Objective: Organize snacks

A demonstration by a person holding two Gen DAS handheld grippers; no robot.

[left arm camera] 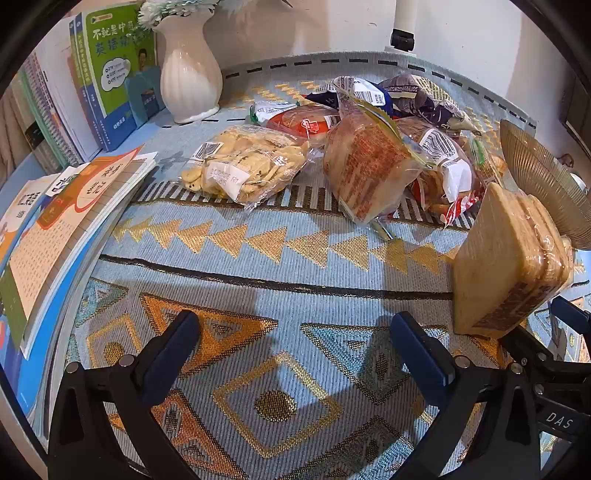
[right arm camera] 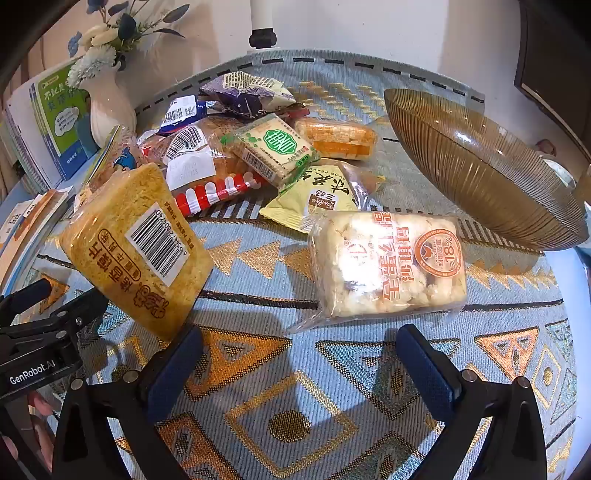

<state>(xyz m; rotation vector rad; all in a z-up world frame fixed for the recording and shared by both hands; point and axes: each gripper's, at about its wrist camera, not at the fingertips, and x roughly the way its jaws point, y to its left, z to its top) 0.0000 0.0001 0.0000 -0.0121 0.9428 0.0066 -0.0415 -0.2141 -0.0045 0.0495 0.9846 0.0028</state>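
Clear plastic wraps the puffed rice cake pack (right arm camera: 388,264), which lies flat on the bench (right arm camera: 295,387) just ahead of your right claw (right arm camera: 301,365); its film is glossy with orange print. Both claws stand wide and empty. I judge the amber glass bowl (right arm camera: 480,166) is the goal, so close on the short sides of the pack, gently, because it can crush. Your left claw (left arm camera: 295,354) hovers over bare cloth, near the upright toast pack (left arm camera: 509,266)

White wall (left arm camera: 461,29) behind a table under patterned blue cloth (left arm camera: 295,266)
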